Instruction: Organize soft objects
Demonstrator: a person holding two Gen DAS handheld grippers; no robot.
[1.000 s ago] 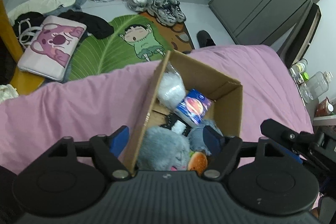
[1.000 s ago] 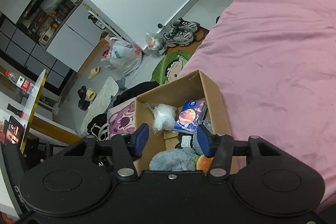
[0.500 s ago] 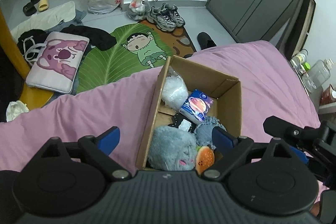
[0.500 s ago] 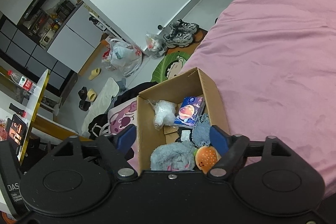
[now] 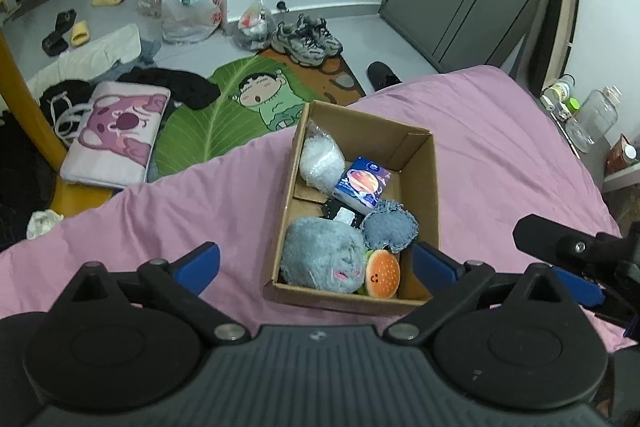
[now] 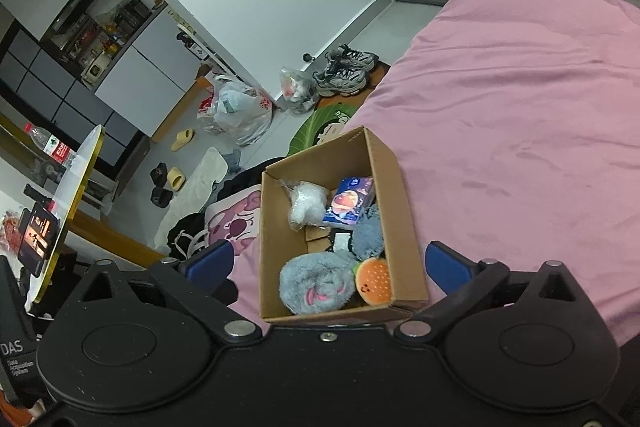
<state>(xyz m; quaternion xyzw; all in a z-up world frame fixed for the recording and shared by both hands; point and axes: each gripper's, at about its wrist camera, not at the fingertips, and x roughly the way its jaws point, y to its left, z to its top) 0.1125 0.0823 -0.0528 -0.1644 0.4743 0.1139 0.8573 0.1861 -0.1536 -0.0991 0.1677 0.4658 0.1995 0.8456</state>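
Centre frame, the cardboard box (image 5: 422, 163) of soft toys sits on the pink bed (image 5: 500, 131), above and between both spread, empty grippers: left gripper (image 5: 316, 263), right gripper (image 6: 326, 265).

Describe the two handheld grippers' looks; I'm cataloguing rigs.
Both the left gripper and right gripper are matte black plastic, each with a ribbed centre, two round discs, silver pivot screws and blue-padded jaws. White lettering reading "DAS" shows beside the right one. No cables or sleeves are visible.
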